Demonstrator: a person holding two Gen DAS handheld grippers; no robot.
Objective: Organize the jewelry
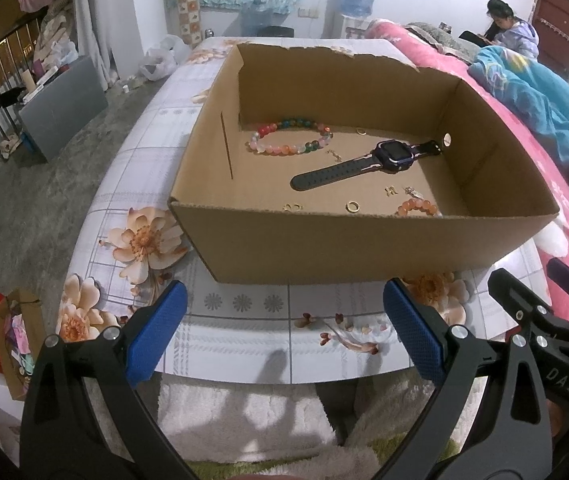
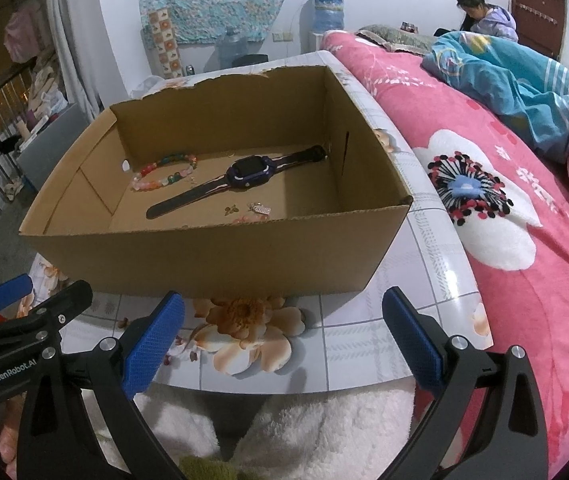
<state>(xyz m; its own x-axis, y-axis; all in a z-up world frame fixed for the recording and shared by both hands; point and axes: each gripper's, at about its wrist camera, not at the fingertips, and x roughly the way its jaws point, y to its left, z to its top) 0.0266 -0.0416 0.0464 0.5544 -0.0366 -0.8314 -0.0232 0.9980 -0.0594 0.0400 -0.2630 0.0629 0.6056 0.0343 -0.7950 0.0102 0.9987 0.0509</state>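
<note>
Left wrist view looks past the left gripper (image 1: 284,328), its blue-padded fingers (image 1: 156,332) spread wide and holding nothing, toward an open brown cardboard box (image 1: 324,240) standing on a white table with printed peach flowers (image 1: 244,344). On the box floor lie a dark strapped smartwatch with a purple case (image 1: 368,162), a bracelet of multicoloured round beads (image 1: 290,136) near the far left corner, a smaller orange bead bracelet (image 1: 418,207) by the near wall, a small gold ring (image 1: 352,206) and several tiny gold pieces too small to identify. Right wrist view shows the right gripper (image 2: 282,334) just short of the box's near wall, equally wide apart and empty, with the watch (image 2: 244,176) lying diagonally across the box floor. A pink flowered quilt (image 2: 504,208) covers the bed beside the table, and a person (image 2: 484,12) sits at the far end of the room.
</note>
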